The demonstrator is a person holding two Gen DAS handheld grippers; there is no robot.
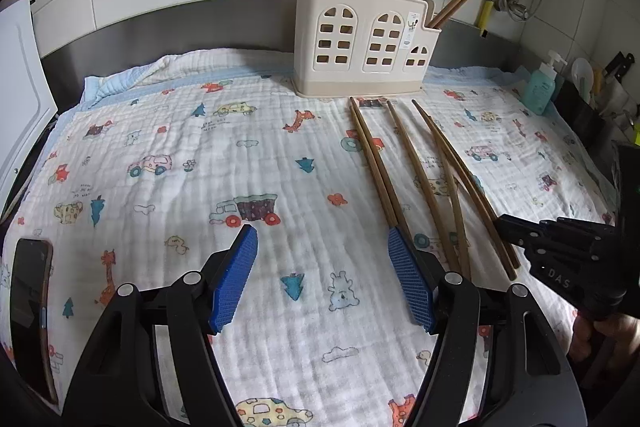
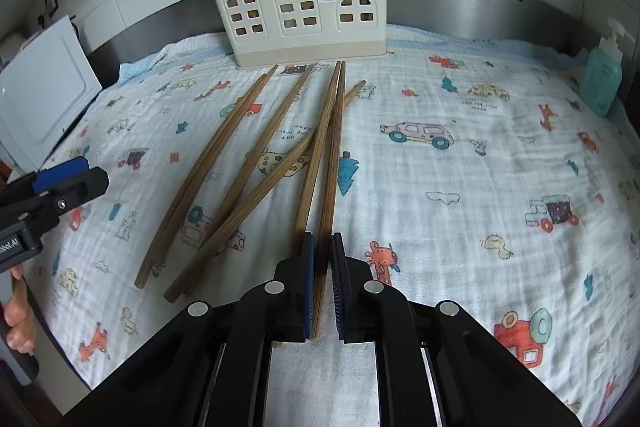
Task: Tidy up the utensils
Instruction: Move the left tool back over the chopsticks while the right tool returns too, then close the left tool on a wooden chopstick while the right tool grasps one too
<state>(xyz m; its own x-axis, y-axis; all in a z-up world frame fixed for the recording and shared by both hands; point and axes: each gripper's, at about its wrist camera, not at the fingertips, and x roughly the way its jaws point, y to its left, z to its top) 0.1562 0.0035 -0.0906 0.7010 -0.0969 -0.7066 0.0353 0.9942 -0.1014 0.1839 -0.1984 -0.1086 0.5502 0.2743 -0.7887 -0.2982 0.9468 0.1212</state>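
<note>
Several wooden chopsticks [image 2: 256, 155] lie on the patterned cloth in front of a cream utensil holder [image 2: 300, 7], which has a few chopsticks standing in it. My right gripper [image 2: 320, 247] is low over the cloth with its jaws nearly closed around the thick end of one chopstick [image 2: 330, 167]; a small gap remains on the right side. My left gripper [image 1: 320, 247] is wide open and empty above the cloth, left of the chopsticks [image 1: 424, 179]. The holder [image 1: 360, 43] stands at the back in the left wrist view. The right gripper [image 1: 504, 223] shows at the right there.
A dark phone [image 1: 30, 311] lies at the cloth's left edge. A teal soap bottle [image 2: 602, 79] stands at the back right. A white board [image 2: 44, 91] leans at the left. A steel backsplash and a tiled wall with pipes are behind.
</note>
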